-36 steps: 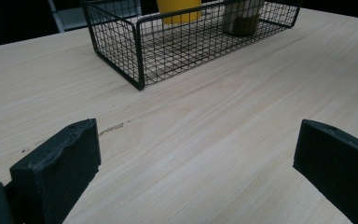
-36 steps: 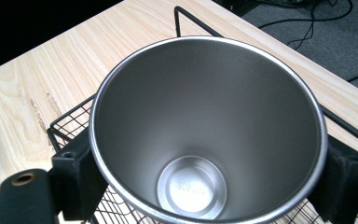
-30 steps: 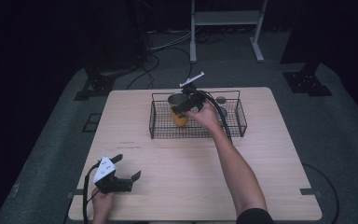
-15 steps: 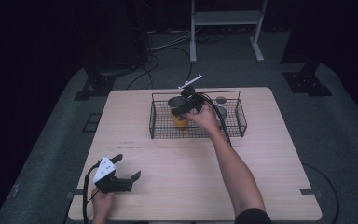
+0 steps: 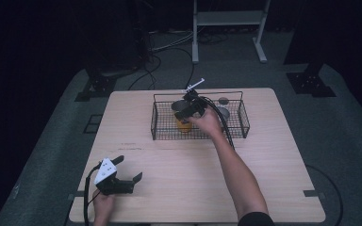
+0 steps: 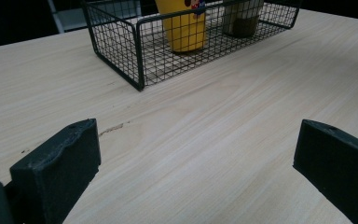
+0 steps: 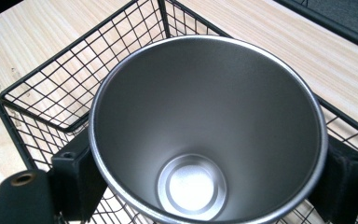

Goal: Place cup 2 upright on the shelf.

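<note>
A yellow cup [image 5: 184,125] with a steel inside [image 7: 205,126] stands upright in the left half of a black wire basket [image 5: 198,137] at the table's far middle. My right gripper [image 5: 187,111] is shut on the cup near its rim, one jaw on each side. I cannot tell whether the cup rests on the basket floor. The left gripper [image 5: 122,175] sits open on the table's near left corner with nothing between its jaws. From there the yellow cup [image 6: 182,28] and the basket [image 6: 121,51] show far ahead.
A grey cup [image 5: 224,113] stands in the right half of the basket, and it shows beside the yellow one [image 6: 242,21]. A small dark round lid [image 5: 223,100] lies near the basket's far wall. The wooden table [image 5: 193,179] ends just behind my left gripper.
My right hand and the cup have shifted slightly toward the near side of the basket. The left gripper has not moved.
</note>
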Motion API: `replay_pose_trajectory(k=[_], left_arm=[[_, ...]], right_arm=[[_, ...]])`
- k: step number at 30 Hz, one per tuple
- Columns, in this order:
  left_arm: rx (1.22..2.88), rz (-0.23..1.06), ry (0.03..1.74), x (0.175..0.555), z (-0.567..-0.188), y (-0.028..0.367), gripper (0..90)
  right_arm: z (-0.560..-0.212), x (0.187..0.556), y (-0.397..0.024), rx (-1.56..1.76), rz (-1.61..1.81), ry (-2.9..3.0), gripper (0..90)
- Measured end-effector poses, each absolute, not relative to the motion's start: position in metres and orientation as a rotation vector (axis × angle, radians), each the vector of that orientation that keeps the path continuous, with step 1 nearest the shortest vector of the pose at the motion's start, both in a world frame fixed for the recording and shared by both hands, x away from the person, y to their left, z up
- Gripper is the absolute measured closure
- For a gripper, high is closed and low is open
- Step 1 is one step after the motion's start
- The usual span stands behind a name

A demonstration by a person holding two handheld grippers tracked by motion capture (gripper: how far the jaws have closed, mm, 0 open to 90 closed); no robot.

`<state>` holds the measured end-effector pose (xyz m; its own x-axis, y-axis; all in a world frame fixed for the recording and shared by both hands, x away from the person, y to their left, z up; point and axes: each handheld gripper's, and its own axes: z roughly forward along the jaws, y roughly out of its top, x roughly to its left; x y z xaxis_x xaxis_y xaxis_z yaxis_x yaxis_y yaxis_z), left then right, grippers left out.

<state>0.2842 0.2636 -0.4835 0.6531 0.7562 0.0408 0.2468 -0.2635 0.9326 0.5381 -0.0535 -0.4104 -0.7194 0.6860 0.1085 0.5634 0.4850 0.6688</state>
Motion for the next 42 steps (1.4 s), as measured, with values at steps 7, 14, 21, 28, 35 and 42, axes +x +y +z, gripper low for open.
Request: replay_pose_trajectory(k=[7,14,21,28,35,42], left_arm=[[1.819,0.605,0.799,0.284,-0.484,0.263,0.0],[1.818,0.605,0.799,0.284,-0.484,0.263,0.0],[1.819,0.605,0.799,0.284,-0.484,0.263,0.0],[1.818,0.603,0.803,0.284,-0.484,0.263,0.0],[1.819,0.604,0.804,0.285,-0.484,0.263,0.0],[1.815,0.601,0.809,0.285,-0.484,0.263,0.0]], right_arm=[[-0.411,0.532,-0.053,1.060,1.037,2.554,12.7],[-0.412,0.527,-0.050,1.031,1.036,2.558,12.6],[-0.413,0.524,-0.052,1.026,1.040,2.557,12.5],[-0.415,0.520,-0.052,1.008,1.038,2.556,12.1],[-0.415,0.518,-0.051,0.997,1.029,2.555,11.0],[-0.417,0.517,-0.050,0.989,1.028,2.558,8.3]])
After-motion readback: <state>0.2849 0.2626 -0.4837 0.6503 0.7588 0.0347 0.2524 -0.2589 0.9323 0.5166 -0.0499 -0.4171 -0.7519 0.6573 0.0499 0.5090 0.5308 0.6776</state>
